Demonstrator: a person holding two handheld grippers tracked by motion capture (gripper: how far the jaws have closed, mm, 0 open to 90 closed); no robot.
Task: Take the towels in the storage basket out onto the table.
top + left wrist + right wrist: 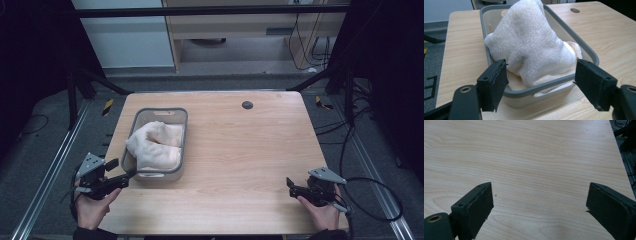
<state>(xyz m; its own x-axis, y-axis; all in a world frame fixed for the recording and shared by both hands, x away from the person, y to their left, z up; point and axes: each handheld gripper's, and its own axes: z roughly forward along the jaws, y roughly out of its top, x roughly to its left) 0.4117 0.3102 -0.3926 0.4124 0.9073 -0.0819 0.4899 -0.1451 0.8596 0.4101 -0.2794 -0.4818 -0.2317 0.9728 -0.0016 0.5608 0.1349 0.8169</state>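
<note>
— Cream terry cloth, soft and light: that is the towel (531,47) you are reaching for. It lies heaped in the grey tub (183,145) at the left part of the table (240,165), and one fold spills over the tub's left rim.

— How will it handle when I take it?

— I judge it limp and a little grippy, not slippery and not fragile. It will sag and unfold when you lift, so pinch a thick fold, not a thin edge. The raised hump in the middle, or the fold hanging over the rim, looks the best place.

— Which way does it lie?

— Its long axis follows the tub, from your near side to the far side of the table. The heap peaks toward the middle and slopes down to the near end.

— And my jaws?

— Your left gripper (540,82) has its jaws spread wide, just at the near end of the tub, holding nothing. Your right gripper (539,207) also stands with jaws spread, over bare wood near the right front corner, well apart from the towel.
</note>
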